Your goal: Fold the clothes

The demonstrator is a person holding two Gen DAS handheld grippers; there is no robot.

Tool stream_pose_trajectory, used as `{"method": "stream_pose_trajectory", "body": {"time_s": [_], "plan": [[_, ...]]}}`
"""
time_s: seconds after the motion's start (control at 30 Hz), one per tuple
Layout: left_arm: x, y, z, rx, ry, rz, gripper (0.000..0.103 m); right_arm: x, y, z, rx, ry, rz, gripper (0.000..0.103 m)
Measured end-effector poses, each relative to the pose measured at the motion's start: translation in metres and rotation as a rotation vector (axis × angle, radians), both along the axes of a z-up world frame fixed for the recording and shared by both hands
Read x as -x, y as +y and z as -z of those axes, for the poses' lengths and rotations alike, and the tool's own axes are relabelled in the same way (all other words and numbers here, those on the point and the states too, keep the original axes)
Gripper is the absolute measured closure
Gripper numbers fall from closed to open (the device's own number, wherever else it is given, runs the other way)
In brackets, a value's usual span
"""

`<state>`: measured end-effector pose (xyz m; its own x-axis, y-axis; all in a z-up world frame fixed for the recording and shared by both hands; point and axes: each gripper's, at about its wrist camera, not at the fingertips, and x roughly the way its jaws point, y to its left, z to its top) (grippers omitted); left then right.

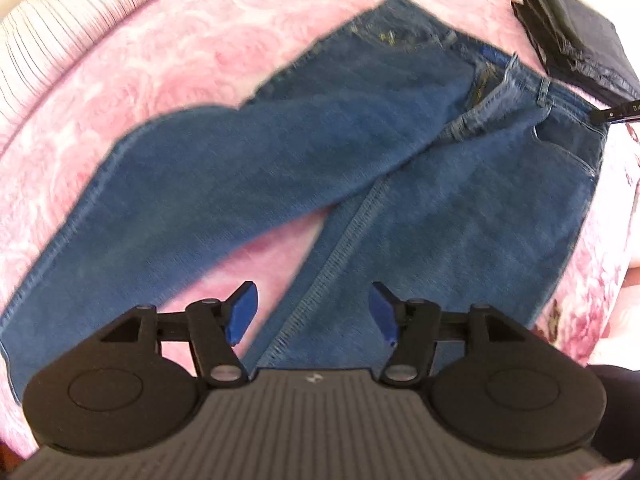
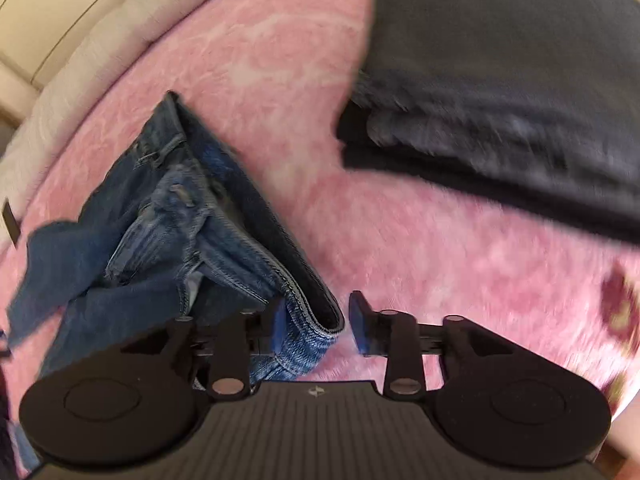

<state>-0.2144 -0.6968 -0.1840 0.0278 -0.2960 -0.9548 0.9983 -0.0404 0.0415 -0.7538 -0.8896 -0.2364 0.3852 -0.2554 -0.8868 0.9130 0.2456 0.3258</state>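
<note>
A pair of blue jeans (image 1: 360, 152) lies spread on a pink bedspread (image 1: 160, 60), legs toward me, waist at the far right. My left gripper (image 1: 312, 316) is open and empty, hovering above the gap between the two legs near their lower part. In the right wrist view the jeans' waistband (image 2: 248, 248) is bunched, and its corner sits between the blue pads of my right gripper (image 2: 320, 326). The right jaws stand apart around that corner and do not pinch it.
A stack of folded dark clothes (image 2: 512, 92) lies on the bedspread (image 2: 280, 80) beyond the waistband; it also shows at the far right in the left wrist view (image 1: 576, 40). A striped pillow (image 1: 52, 32) lies at the far left. A cream padded headboard (image 2: 60, 12) borders the bed.
</note>
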Motion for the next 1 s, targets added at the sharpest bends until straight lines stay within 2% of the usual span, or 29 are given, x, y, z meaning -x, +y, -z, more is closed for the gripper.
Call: {"method": "stream_pose_trajectory", "body": {"time_s": [0.07, 0.17, 0.23, 0.37, 0.47, 0.53, 0.63, 0.8, 0.87, 0.9, 0.93, 0.97, 1.0], "plan": [[-0.014, -0.007, 0.000, 0.041, -0.003, 0.006, 0.040, -0.016, -0.001, -0.018, 0.058, 0.048, -0.048, 0.065], [-0.032, -0.023, 0.006, 0.097, -0.002, 0.012, 0.040, -0.040, -0.002, -0.043, 0.149, 0.115, -0.099, 0.056], [-0.046, -0.043, 0.009, 0.133, -0.005, 0.027, 0.040, -0.055, -0.010, -0.058, 0.194, 0.128, -0.119, 0.049], [-0.068, -0.086, 0.015, 0.186, -0.018, 0.045, 0.038, -0.096, -0.046, -0.066, 0.231, 0.118, -0.218, 0.045], [-0.081, -0.119, 0.024, 0.201, -0.058, 0.078, 0.038, -0.133, -0.090, -0.059, 0.245, 0.091, -0.301, 0.038], [-0.089, -0.139, 0.035, 0.174, -0.089, 0.103, 0.038, -0.159, -0.124, -0.048, 0.250, 0.078, -0.370, 0.034], [-0.101, -0.157, 0.050, 0.127, -0.105, 0.128, 0.038, -0.200, -0.168, -0.023, 0.236, 0.051, -0.483, 0.032], [-0.122, -0.163, 0.074, 0.022, -0.023, 0.143, 0.037, -0.266, -0.216, 0.032, 0.124, 0.049, -0.682, 0.032], [-0.127, -0.164, 0.088, -0.043, -0.012, 0.144, 0.037, -0.280, -0.229, 0.047, 0.097, 0.038, -0.700, 0.033], [-0.127, -0.164, 0.095, -0.076, -0.006, 0.142, 0.038, -0.283, -0.234, 0.053, 0.076, 0.022, -0.696, 0.037], [-0.127, -0.164, 0.099, -0.097, 0.001, 0.141, 0.048, -0.284, -0.237, 0.058, 0.051, 0.007, -0.683, 0.050], [-0.125, -0.163, 0.102, -0.114, 0.012, 0.144, 0.074, -0.284, -0.240, 0.062, 0.026, -0.008, -0.671, 0.058], [-0.121, -0.162, 0.105, -0.128, 0.013, 0.155, 0.087, -0.283, -0.242, 0.064, 0.003, -0.026, -0.659, 0.065]]}}
